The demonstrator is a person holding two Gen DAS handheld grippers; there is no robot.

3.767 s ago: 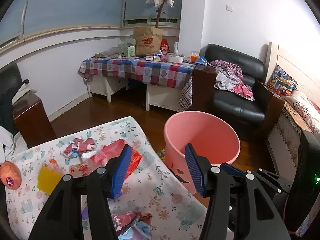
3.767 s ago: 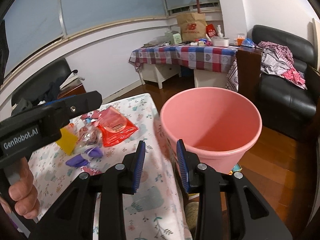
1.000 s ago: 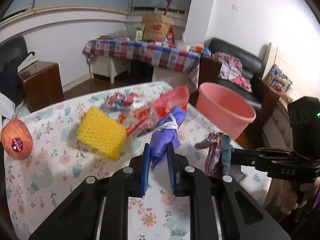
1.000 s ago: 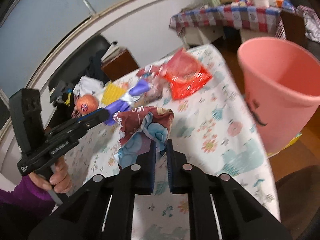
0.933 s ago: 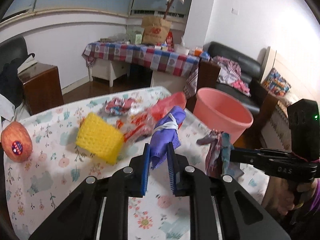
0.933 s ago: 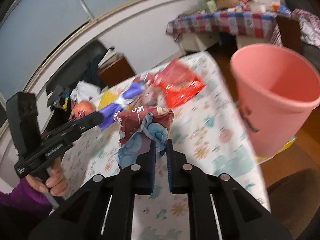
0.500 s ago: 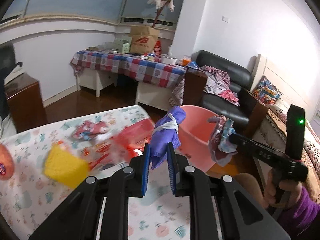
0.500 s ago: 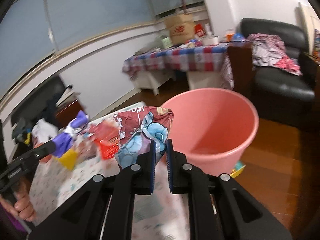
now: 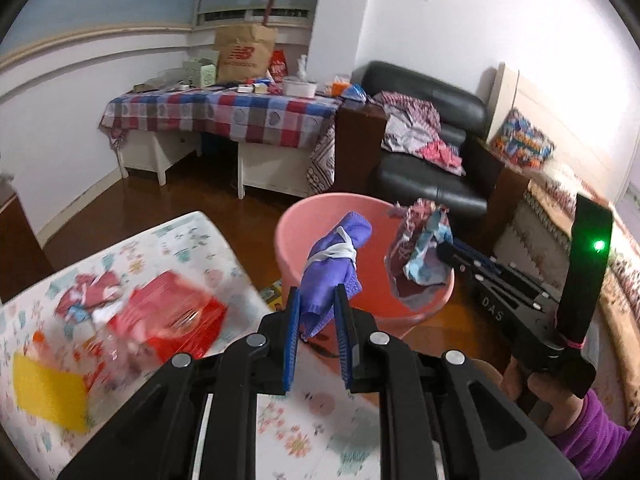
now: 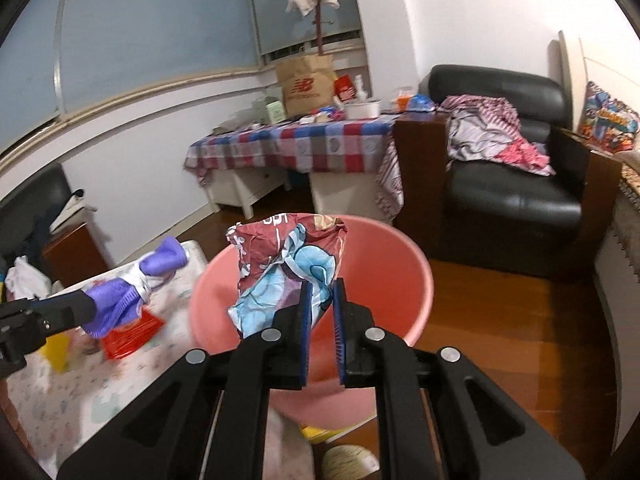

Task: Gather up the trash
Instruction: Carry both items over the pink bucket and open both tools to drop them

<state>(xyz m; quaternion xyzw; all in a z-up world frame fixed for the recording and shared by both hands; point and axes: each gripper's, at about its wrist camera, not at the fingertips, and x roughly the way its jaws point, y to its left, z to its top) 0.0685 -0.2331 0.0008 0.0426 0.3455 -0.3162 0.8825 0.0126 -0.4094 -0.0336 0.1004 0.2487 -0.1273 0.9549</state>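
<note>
My left gripper (image 9: pixel 317 309) is shut on a purple wad of trash tied with a white band (image 9: pixel 334 256), held in front of the near rim of the pink bucket (image 9: pixel 294 258). My right gripper (image 10: pixel 320 300) is shut on a crumpled maroon and blue wrapper (image 10: pixel 288 264), which hangs over the pink bucket (image 10: pixel 400 276). In the left wrist view the right gripper (image 9: pixel 446 252) reaches in from the right with the wrapper (image 9: pixel 420 252) above the bucket's right side. The right wrist view shows the purple wad (image 10: pixel 132 288) at the left, still beside the bucket.
On the flowered table (image 9: pixel 192 236) lie a red packet (image 9: pixel 176 320), a yellow sponge (image 9: pixel 48 388) and more wrappers (image 9: pixel 88 292). Behind the bucket stand a checked-cloth table (image 9: pixel 224 116) and a black armchair (image 9: pixel 428 160). A hand in a purple sleeve (image 9: pixel 576 424) grips the right tool.
Both grippers have swung from over the table toward the bucket, each keeping its trash. The wrapper now hangs over the bucket, the purple wad at its near rim.
</note>
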